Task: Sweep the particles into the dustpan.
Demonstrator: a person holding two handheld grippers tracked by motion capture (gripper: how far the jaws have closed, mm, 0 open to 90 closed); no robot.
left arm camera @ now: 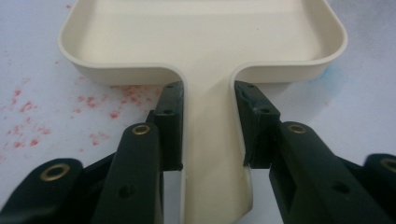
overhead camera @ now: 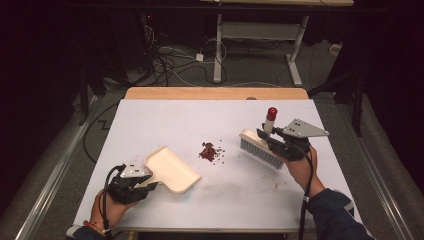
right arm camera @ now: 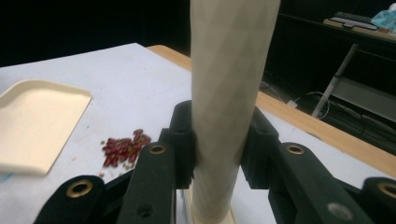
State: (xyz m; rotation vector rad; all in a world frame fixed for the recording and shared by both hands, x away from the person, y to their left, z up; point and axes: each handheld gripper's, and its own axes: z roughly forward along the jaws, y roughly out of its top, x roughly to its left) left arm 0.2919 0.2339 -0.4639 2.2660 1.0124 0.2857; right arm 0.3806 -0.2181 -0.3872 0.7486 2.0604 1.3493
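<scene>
Tongs in the person's left hand, the left gripper [overhead camera: 142,184], are clamping the flat handle of a cream dustpan [overhead camera: 172,169]; in the left gripper view the two black pads [left arm camera: 170,123] are pressing on either edge of that handle, closed as far as its width allows. The dustpan is lying flat on the white table [overhead camera: 165,120], its long axis running straight out from the left gripper along the line of the jaws, and its open mouth is pointing away from the hand, up and to the right in the high view.

Beyond that mouth, a little apart from it, a small heap of dark red beans [overhead camera: 209,151] is sitting on the table, roughly midway between the two tools. Faint red stains [left arm camera: 28,121] are showing on the table just beside the left gripper.

The right gripper [overhead camera: 270,137] is gripping the pale handle of a brush [overhead camera: 260,150], jaws shut tight against both sides of it. In the high view that handle is standing nearly upright, its red tip [overhead camera: 271,113] pointing up above the gripper. The brush head is hanging just below the jaws, bristles facing down at the table, its long axis slanting from upper left to lower right, to the right of the beans.
</scene>
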